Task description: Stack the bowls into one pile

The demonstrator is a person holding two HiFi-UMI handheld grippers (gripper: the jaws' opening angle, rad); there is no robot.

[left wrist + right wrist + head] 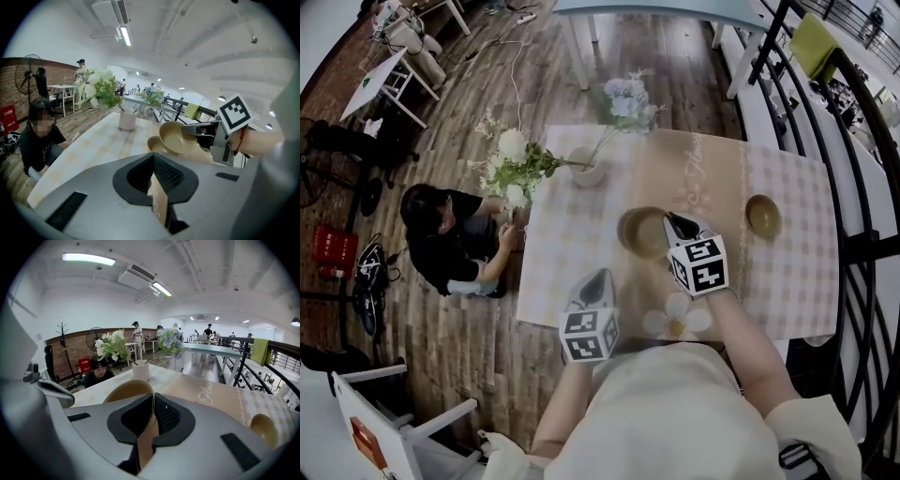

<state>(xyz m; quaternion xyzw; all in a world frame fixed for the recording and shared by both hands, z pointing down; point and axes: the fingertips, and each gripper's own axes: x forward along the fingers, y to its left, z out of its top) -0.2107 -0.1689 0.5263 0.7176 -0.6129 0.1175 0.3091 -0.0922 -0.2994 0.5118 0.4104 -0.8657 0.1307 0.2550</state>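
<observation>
A tan bowl (pixel 639 232) hangs tilted over the middle of the checked table (pixel 562 244), with my right gripper (pixel 675 223) shut on its near rim. In the right gripper view that rim (pixel 129 391) sits between the jaws of the right gripper (pixel 152 401). The left gripper view shows the held bowl (pixel 174 137) and a second bowl (pixel 153 143) just beyond it on the table. Another bowl (pixel 762 216) stands alone at the right, also in the right gripper view (pixel 264 430). My left gripper (pixel 600 279) hovers near the table's front edge, jaws together, holding nothing (pixel 153 161).
A white vase (pixel 587 170) with flowers stands at the table's far left. A white flower-shaped dish (pixel 677 319) lies by the front edge. A person (pixel 441 234) sits on the floor left of the table. A black railing (pixel 862 187) runs along the right.
</observation>
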